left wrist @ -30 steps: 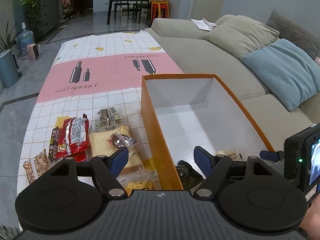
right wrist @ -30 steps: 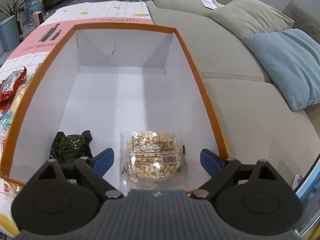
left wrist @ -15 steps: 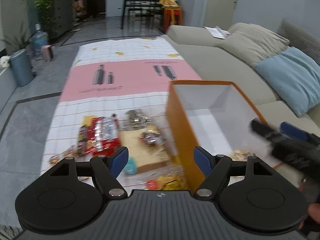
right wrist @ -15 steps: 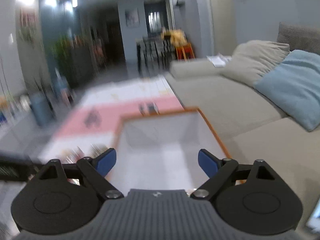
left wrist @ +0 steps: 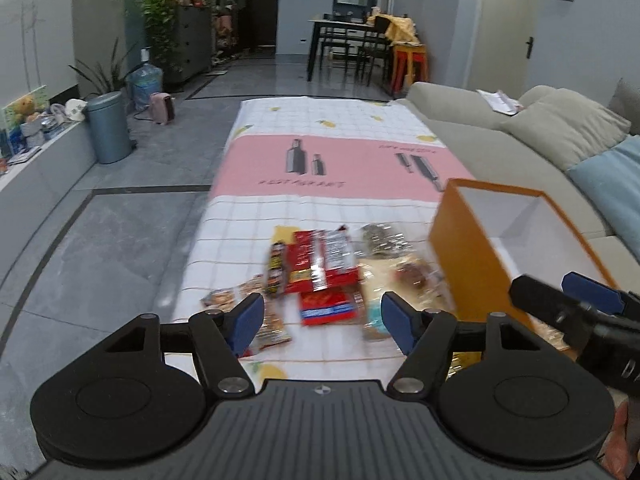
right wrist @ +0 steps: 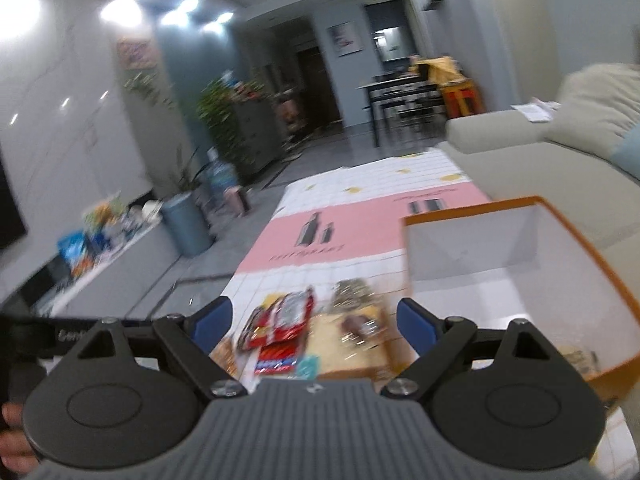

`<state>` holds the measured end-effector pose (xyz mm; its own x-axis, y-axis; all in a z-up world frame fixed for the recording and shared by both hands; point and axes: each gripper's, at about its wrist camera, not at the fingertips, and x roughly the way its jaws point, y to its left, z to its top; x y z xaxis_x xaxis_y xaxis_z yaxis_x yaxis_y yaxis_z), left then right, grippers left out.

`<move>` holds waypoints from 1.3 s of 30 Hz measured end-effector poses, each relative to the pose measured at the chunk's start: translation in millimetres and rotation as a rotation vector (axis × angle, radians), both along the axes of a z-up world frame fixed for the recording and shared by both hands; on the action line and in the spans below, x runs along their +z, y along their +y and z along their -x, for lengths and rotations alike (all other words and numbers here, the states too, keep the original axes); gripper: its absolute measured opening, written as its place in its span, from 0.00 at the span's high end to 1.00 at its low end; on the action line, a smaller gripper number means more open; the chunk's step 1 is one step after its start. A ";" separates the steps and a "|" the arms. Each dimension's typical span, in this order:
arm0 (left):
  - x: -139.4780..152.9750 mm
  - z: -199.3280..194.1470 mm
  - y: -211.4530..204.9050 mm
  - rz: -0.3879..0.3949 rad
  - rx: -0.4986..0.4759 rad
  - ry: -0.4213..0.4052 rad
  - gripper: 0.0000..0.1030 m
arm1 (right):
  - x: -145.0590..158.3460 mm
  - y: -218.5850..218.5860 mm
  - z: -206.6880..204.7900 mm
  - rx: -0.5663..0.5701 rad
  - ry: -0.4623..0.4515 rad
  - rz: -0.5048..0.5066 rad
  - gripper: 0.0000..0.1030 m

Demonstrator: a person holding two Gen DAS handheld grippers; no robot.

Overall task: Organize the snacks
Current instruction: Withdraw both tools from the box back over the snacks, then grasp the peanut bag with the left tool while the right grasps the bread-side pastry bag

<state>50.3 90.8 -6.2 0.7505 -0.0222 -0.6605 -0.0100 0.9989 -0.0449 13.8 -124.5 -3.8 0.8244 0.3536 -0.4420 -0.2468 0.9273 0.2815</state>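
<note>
1. Since a second ago both my claws have lifted and swung left, away from the orange box, so the views now look across the cloth rather than down into the box.
2. My left claw (left wrist: 322, 322) hangs with its jaws spread wide, holding nothing, above the snack pile.
3. My right claw (right wrist: 314, 322) is likewise spread wide and empty – the left wrist view catches it at the right edge, beside the box's near corner.
4. The orange box (left wrist: 466, 256) stands on the right side of the patterned cloth (left wrist: 332, 160), next to the grey sofa (left wrist: 472, 124); its white inside shows, and in the right wrist view a pale packet (right wrist: 576, 358) lies on its floor near the front wall.
5. The loose snacks lie on the cloth just left of the box: red packets (left wrist: 320, 260) overlapping each other, a dark narrow packet (left wrist: 276, 266) touching their left edge, a silvery packet (left wrist: 382, 236) behind them, a flat tan packet (right wrist: 352, 344) against the box wall.
6. Small brownish packets (left wrist: 224, 298) lie nearest my left finger – motion blur hides their detail.
7. A blue pillow (left wrist: 612, 184) rests on the sofa, well apart from the box.
</note>
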 end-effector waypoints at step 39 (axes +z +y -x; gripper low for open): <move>-114.7 -132.6 33.8 -0.116 0.196 0.362 0.18 | -91.7 77.8 -62.9 0.256 0.191 0.324 0.21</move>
